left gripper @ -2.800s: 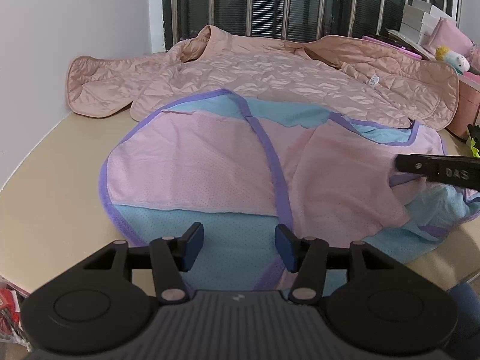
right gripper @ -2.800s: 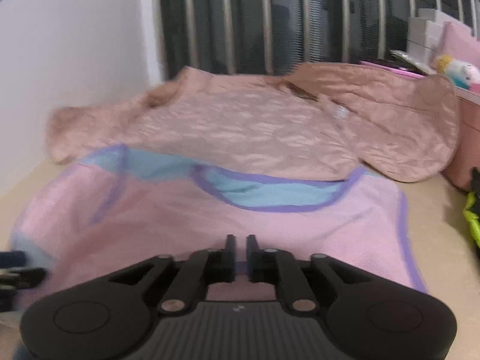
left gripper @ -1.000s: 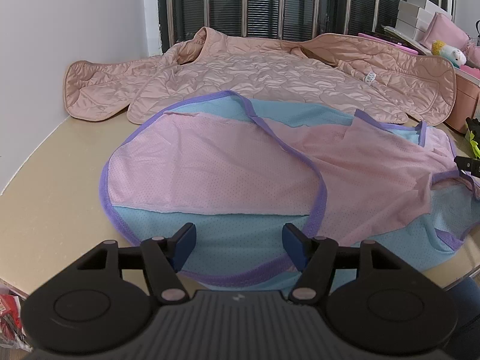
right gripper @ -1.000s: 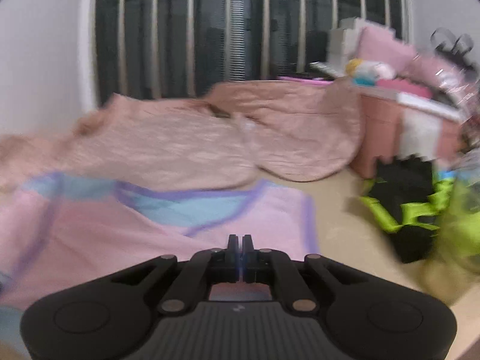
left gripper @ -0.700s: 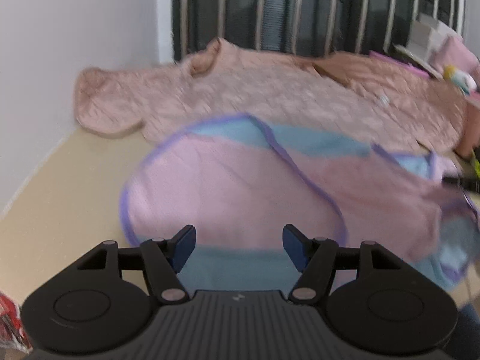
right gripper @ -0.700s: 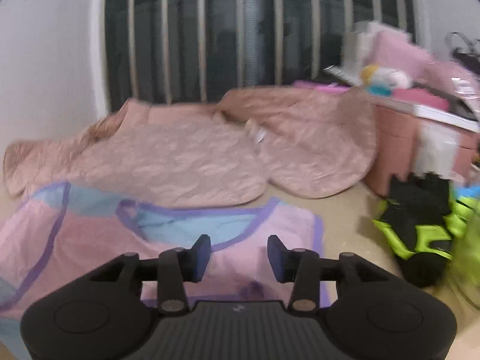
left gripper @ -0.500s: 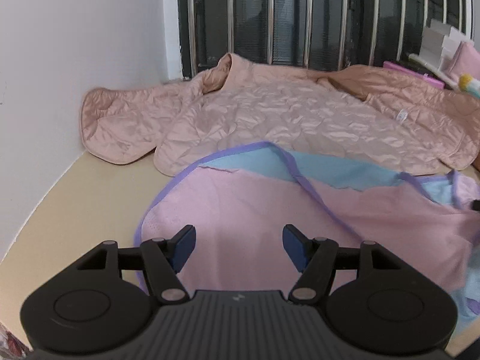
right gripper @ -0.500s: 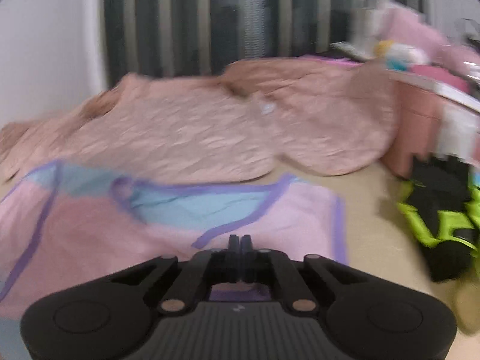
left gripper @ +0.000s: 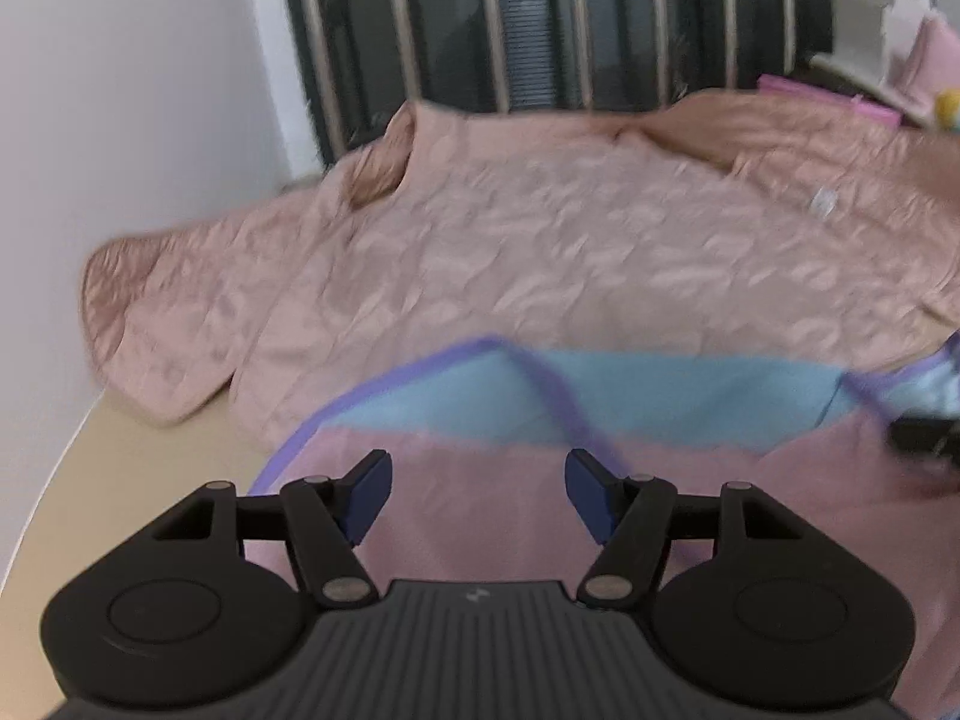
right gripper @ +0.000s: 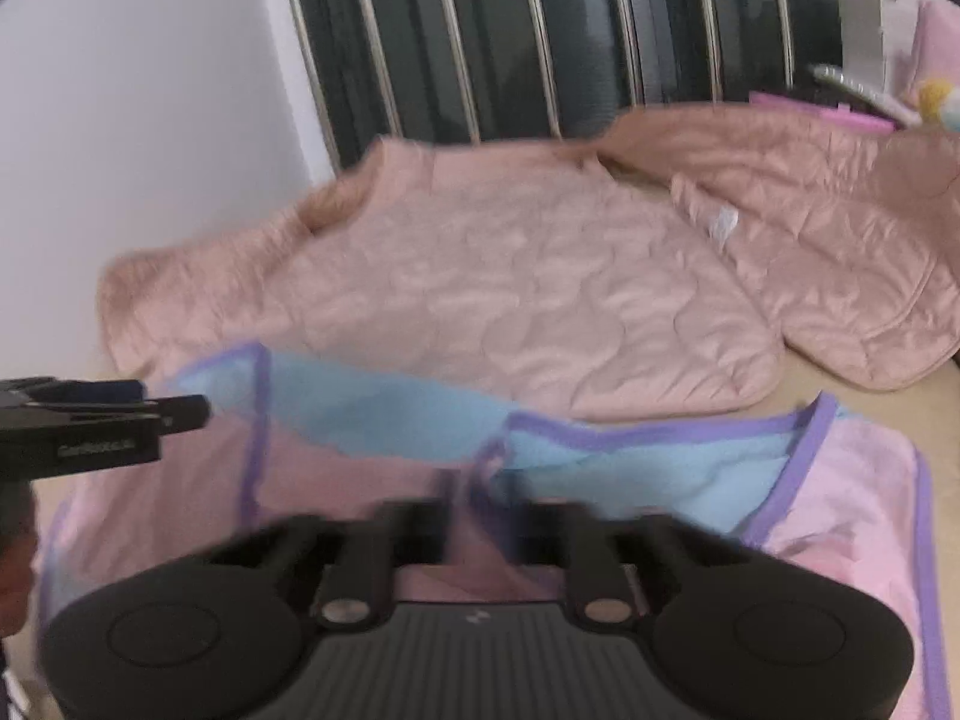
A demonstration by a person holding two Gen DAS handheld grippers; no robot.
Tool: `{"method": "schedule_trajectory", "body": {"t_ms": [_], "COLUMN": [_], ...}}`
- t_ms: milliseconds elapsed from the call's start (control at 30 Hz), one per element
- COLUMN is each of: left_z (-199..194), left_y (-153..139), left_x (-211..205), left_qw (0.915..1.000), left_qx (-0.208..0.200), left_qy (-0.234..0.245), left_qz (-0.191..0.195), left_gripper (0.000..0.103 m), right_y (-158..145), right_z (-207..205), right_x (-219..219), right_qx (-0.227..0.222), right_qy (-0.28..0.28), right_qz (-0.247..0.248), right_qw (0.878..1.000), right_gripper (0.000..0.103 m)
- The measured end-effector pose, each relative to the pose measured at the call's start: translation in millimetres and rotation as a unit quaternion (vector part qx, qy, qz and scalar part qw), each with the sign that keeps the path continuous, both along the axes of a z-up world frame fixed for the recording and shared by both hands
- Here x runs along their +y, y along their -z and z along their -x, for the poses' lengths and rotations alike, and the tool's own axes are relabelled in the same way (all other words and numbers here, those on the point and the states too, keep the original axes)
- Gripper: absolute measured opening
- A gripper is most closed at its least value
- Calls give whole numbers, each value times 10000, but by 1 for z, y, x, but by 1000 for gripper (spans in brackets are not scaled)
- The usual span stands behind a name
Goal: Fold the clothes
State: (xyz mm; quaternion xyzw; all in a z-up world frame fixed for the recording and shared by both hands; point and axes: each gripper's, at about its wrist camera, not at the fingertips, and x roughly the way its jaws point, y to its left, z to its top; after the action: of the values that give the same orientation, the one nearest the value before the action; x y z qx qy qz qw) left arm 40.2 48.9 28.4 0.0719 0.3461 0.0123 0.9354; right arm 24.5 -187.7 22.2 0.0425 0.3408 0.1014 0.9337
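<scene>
We hold the left gripper [left gripper: 479, 483] with fingers spread and empty over the pink-and-blue mesh top [left gripper: 516, 516], which lies flat on the worktop [left gripper: 72, 480] just ahead of the quilted jacket [left gripper: 540, 252]. The right gripper [right gripper: 480, 531] is blurred, so we cannot tell whether its fingers pinch the purple trim [right gripper: 660, 427] between them. We should take hold on the trim itself and keep the fabric taut between both fingers' grips to avoid creasing the fold.

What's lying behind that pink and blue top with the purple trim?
Behind the pink and blue mesh top with purple trim lies a peach quilted jacket, spread out. The top's far edge covers the jacket's near hem, so that strip is hidden.
</scene>
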Motion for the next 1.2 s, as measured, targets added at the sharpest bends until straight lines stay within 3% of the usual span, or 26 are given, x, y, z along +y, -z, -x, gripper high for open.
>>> {"method": "schedule_trajectory", "body": {"t_ms": [67, 133, 267, 333, 433, 500, 567, 633, 667, 700, 767, 867, 900, 1033, 1067, 1133, 1167, 1200], "left_z": [4, 8, 30, 53, 93, 122, 144, 148, 147, 144, 138, 137, 136, 139, 142, 148, 151, 153], "left_y": [5, 9, 11, 5, -4, -9, -8, -2, 3, 6, 13, 13, 12, 10, 11, 12, 13, 14], "left_x": [9, 16, 31, 39, 47, 43, 37, 30, 27, 24, 21, 25, 27, 33, 32, 30, 28, 24], "left_qw": [9999, 9997, 9995, 9996, 9962, 9904, 9815, 9781, 9780, 9785, 9805, 9816, 9824, 9867, 9862, 9848, 9847, 9871], "left_qx": [102, 190, 288, 218, 139, -126, -397, -202, -63, 61, 330, 307, 297, 134, 127, 112, 82, -47], "left_qy": [-85, -150, -116, 6, 561, 1207, 1771, 1972, 1983, 1967, 1850, 1729, 1664, 1384, 1464, 1622, 1668, 1575], "left_qz": [-57, -70, -2, 168, 657, 655, 612, 639, 641, 622, 577, 751, 799, 843, 766, 611, 506, 286], "left_gripper": [65, 65, 65, 65, 67, 76, 82, 81, 68, 48, 31, 10, 7, 9, 15, 39, 52, 53], "right_y": [3, 6, -7, -19, -23, -16, -7, 1, 4, 7, 8, 10, 12, 12, 10, 6, 5, 5], "right_z": [-3, -1, 26, 55, 103, 133, 149, 154, 152, 151, 151, 156, 157, 163, 167, 174, 176, 177], "right_x": [-6, -19, -34, -38, -35, -29, -24, -23, -24, -27, -30, -37, -42, -49, -50, -53, -52, -52], "right_qx": [-39, 87, -285, -592, -891, -898, -712, -534, -421, -348, -351, -440, -432, -540, -648, -880, -969, -1038], "right_qy": [441, 673, 411, -59, -1200, -2081, -2441, -2411, -2319, -2189, -2062, -1712, -1571, -1401, -1506, -1785, -1921, -2078], "right_qz": [262, 70, -370, -307, 98, 428, 645, 613, 517, 381, 274, 378, 352, 352, 300, 227, 248, 301], "right_qw": [9987, 9977, 9981, 9978, 9887, 9730, 9650, 9671, 9704, 9744, 9775, 9835, 9860, 9880, 9860, 9797, 9763, 9722], "right_gripper": [2, 2, 16, 34, 33, 29, 28, 19, 8, 7, 4, 3, 3, 7, 9, 13, 19, 22]}}
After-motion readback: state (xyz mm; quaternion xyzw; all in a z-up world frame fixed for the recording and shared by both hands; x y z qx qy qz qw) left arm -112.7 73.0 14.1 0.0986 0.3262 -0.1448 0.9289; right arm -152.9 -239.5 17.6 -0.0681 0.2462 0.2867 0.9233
